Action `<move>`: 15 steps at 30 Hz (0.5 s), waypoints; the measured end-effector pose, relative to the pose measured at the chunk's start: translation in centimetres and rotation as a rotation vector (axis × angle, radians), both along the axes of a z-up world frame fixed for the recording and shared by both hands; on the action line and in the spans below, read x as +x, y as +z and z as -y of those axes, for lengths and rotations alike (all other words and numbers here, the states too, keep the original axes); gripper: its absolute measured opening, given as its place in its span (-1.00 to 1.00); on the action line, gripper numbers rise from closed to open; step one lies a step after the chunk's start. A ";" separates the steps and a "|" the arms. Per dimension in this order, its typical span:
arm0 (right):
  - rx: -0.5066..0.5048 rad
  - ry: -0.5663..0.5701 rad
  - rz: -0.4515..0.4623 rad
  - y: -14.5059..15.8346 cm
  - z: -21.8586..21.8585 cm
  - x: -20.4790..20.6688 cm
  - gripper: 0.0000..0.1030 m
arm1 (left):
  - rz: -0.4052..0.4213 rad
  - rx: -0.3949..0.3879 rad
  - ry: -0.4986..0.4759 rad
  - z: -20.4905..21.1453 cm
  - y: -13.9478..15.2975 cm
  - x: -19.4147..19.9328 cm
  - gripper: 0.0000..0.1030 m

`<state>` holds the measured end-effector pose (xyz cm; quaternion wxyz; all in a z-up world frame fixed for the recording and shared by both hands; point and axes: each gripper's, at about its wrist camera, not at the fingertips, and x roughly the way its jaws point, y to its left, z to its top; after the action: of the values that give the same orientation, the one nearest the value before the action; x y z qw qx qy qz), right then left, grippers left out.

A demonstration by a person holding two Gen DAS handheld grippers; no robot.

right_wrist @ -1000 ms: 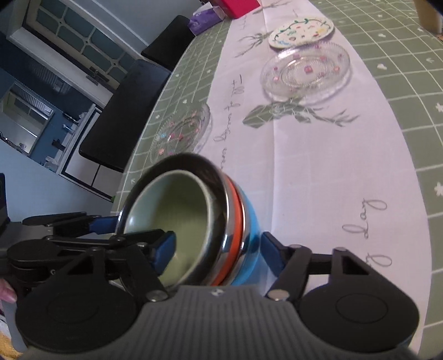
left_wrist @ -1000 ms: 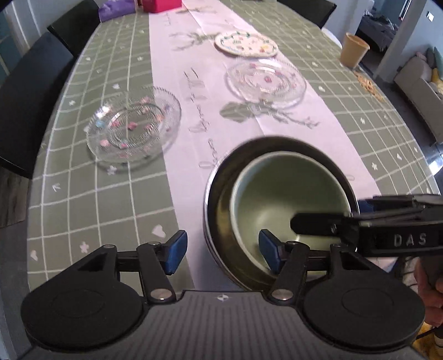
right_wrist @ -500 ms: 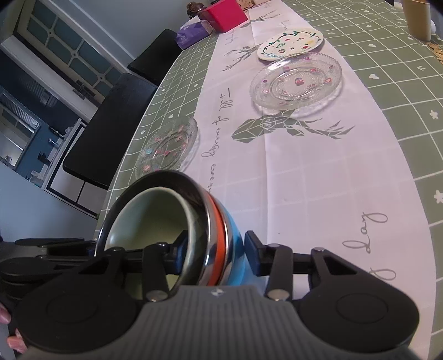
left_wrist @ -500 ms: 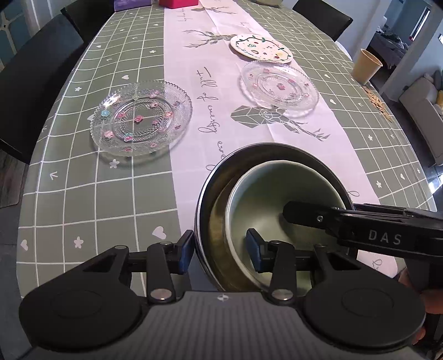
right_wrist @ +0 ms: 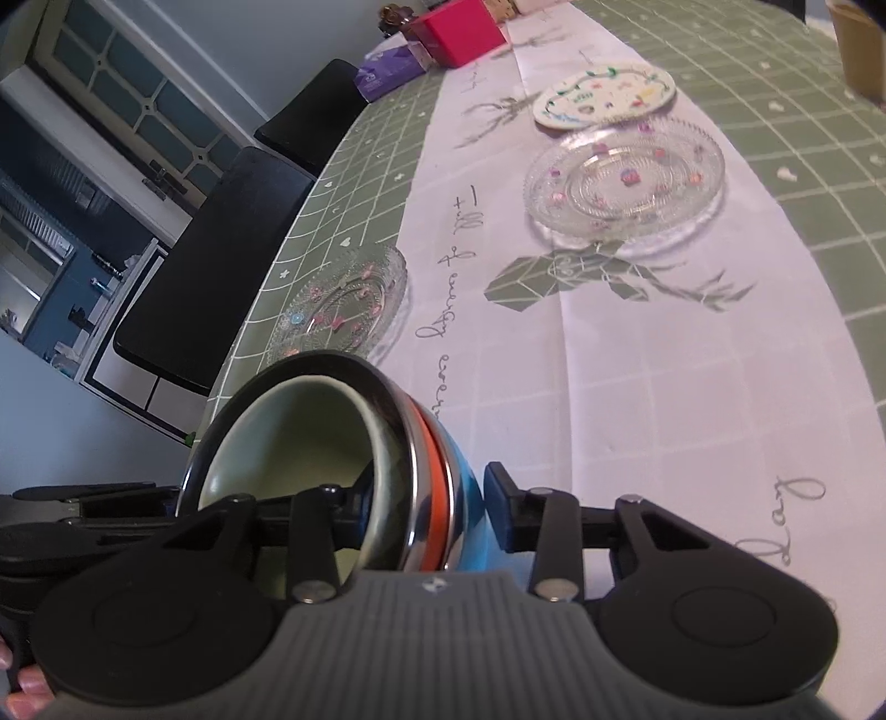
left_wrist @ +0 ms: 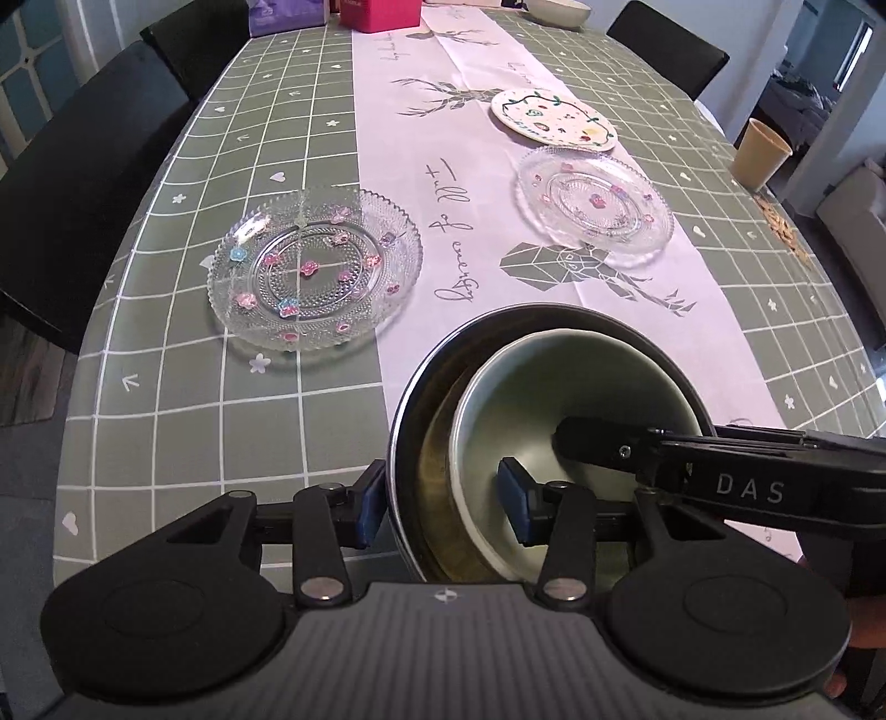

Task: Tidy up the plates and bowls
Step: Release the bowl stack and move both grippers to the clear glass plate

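Observation:
A stack of nested bowls (left_wrist: 554,399) sits at the table's near end: a pale green bowl (right_wrist: 288,443) inside a steel bowl (right_wrist: 412,443), above orange and blue ones. My left gripper (left_wrist: 443,501) is shut on the stack's near rim. My right gripper (right_wrist: 426,498) is shut on the rim from the right side. A glass plate (left_wrist: 315,277) lies left, another glass plate (left_wrist: 595,207) lies right, with a painted white plate (left_wrist: 554,119) behind it.
A green checked tablecloth (left_wrist: 221,415) with a white runner (left_wrist: 470,266) covers the table. A red box (left_wrist: 382,11), a purple box (left_wrist: 285,14) and a bowl (left_wrist: 556,11) stand at the far end. Black chairs (left_wrist: 72,166) line the left side. A tan cup (left_wrist: 761,152) stands right.
Both grippers have closed on the bowl stack's rim from open. The stack has lifted and tilted slightly, and both cameras have risen.

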<state>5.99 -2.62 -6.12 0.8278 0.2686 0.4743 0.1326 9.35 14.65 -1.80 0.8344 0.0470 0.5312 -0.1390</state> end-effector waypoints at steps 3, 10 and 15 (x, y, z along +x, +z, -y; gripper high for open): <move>0.005 0.052 0.012 0.2 0.4 0.0 0.35 | 0.061 0.039 0.010 -0.2 0.6 -0.1 0.27; 0.147 0.018 0.006 2.0 5.6 -0.6 0.64 | 0.135 0.070 0.034 0.1 3.0 -0.1 0.43; 0.071 0.008 0.020 4.4 9.1 -0.2 0.63 | 0.165 0.059 0.066 1.2 4.5 0.8 0.44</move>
<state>5.78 -11.74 -1.74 0.8221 0.2945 0.4619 0.1552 10.19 13.50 2.72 0.8778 0.0656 0.4656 -0.0915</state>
